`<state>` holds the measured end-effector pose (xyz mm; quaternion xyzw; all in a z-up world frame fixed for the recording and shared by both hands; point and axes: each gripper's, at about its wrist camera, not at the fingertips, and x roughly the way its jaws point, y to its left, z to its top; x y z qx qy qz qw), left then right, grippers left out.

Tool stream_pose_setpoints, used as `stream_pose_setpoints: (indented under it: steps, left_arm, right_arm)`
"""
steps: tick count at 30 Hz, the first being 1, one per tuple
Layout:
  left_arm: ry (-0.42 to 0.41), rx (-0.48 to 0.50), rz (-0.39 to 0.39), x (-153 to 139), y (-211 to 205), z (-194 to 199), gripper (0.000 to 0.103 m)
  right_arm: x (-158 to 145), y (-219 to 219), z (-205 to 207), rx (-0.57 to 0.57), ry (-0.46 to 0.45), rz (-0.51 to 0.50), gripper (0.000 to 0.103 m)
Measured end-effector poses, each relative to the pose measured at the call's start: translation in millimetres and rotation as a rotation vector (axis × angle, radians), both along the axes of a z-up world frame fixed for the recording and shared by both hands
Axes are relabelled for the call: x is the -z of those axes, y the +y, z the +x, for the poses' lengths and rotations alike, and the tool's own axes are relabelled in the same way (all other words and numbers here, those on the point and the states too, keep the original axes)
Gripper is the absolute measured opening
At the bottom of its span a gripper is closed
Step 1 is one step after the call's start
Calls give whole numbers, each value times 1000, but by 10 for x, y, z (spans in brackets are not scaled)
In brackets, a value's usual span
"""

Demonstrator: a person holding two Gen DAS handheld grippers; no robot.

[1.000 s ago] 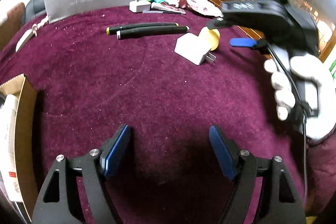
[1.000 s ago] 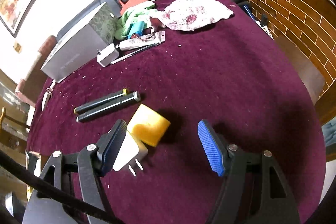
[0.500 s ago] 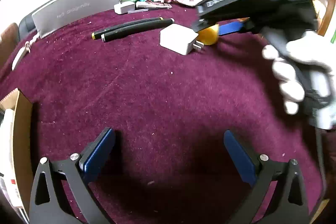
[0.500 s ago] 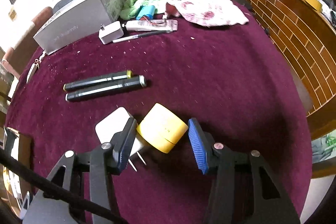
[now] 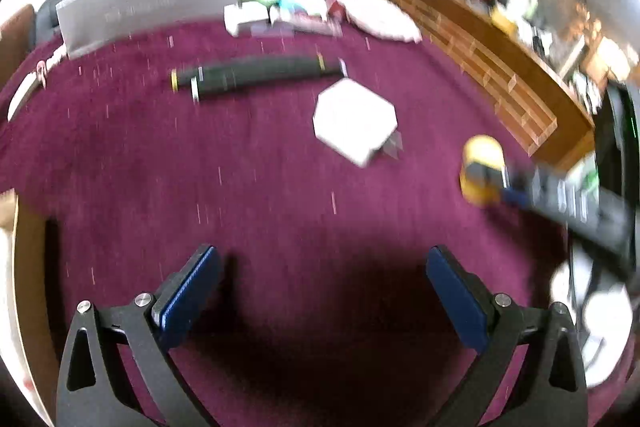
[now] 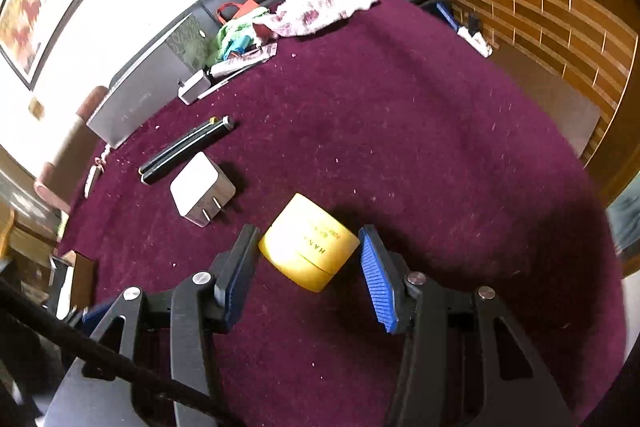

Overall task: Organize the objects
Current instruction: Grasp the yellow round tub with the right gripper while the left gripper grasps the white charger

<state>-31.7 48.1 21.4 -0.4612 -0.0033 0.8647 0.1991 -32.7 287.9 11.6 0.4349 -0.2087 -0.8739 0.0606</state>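
Observation:
A yellow round jar (image 6: 308,251) lies on its side between the blue pads of my right gripper (image 6: 308,239), which is shut on it just above the maroon tablecloth (image 6: 400,107). In the left wrist view the same jar (image 5: 482,155) shows at the right, blurred, with the right tool's finger across it. A white plug charger (image 6: 202,193) lies to the jar's left, apart from it. Beyond the charger lie two black pens (image 6: 186,149) side by side. My left gripper (image 5: 320,267) stands wide open over bare cloth, with nothing between its fingers.
A long grey box (image 6: 140,95) stands at the table's far edge, with a small white adapter (image 6: 192,87), tubes and a stained white cloth (image 6: 320,7) near it. A cardboard box (image 5: 28,267) sits at the left edge. A brick-patterned wooden counter (image 6: 540,7) runs along the right.
My right gripper closed on the yellow jar and carried it right, away from the white charger. My left gripper opened wider and shifted across the table.

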Motion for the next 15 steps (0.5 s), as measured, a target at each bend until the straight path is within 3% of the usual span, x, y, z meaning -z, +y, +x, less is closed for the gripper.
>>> stream_pose_setpoints:
  steps: [3,7,15]
  left_arm:
    - [92,19,-25,-62,150,-229,100]
    - [177,116,-126,-34,499,-464,100]
    - [199,150,-211,50,772,-668,100]
  right_arm:
    - [-13,-31,10,-9,12,21,49]
    - [-3,-31,26,-10,20,19,49]
    - [4,-16,23,-6,20,7,50]
